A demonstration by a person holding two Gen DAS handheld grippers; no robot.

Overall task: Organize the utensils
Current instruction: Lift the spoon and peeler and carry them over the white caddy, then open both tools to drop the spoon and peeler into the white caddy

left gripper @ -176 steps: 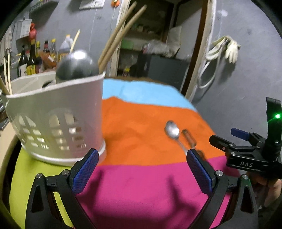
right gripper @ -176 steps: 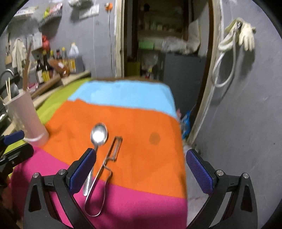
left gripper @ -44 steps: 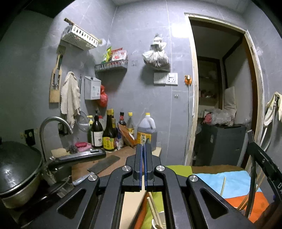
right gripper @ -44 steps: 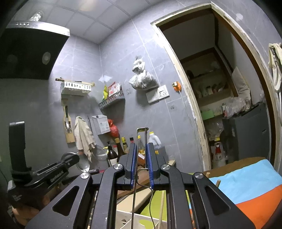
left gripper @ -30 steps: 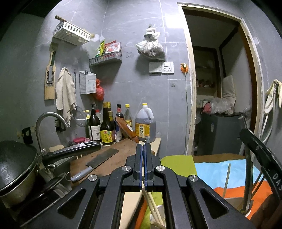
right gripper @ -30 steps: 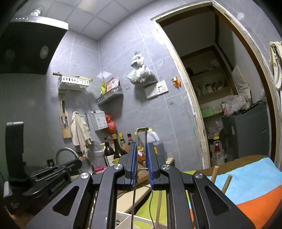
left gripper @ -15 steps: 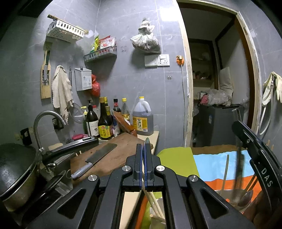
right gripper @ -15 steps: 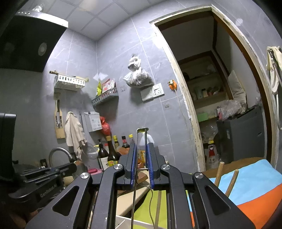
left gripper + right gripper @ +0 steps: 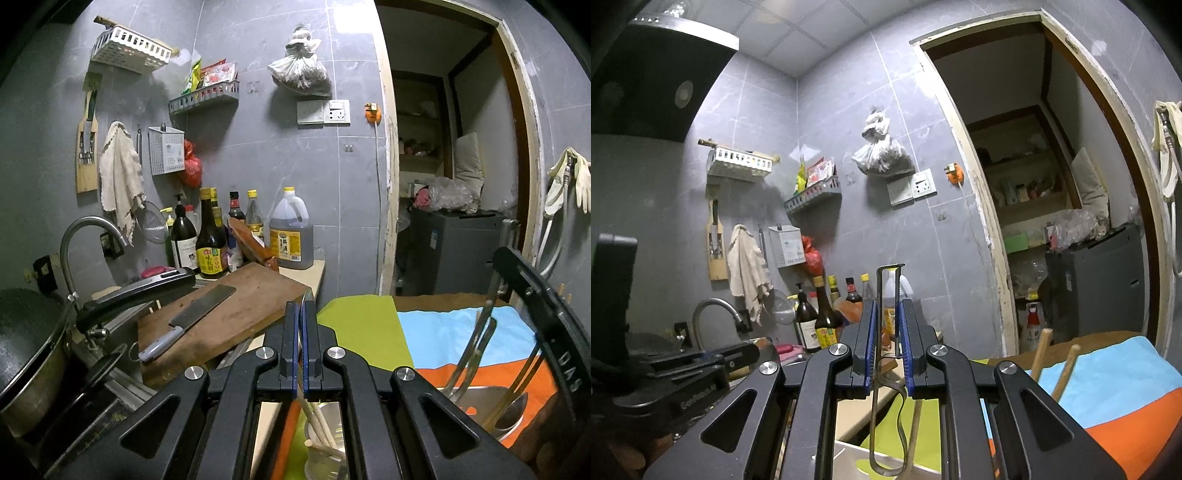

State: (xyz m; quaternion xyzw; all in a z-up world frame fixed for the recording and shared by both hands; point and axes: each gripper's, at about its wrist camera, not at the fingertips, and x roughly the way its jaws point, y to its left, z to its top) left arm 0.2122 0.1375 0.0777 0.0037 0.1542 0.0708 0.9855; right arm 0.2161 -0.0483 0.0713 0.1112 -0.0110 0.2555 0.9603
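Left claw [image 9: 299,314]: pressed fully together on a thin metal spoon [image 9: 306,295], whose edge pokes up between the blue pads.
Right claw [image 9: 887,321]: nearly closed, pinching a wire-framed peeler [image 9: 889,291] held upright, its loop handle hanging below the pads.
Holder [image 9: 480,397]: metal cup on the striped cloth [image 9: 443,332], utensil handles standing in it, behind the right claw's arm.
Tabletop: cloth-covered, beside a wooden cutting board [image 9: 236,314] bearing a cleaver [image 9: 192,321].
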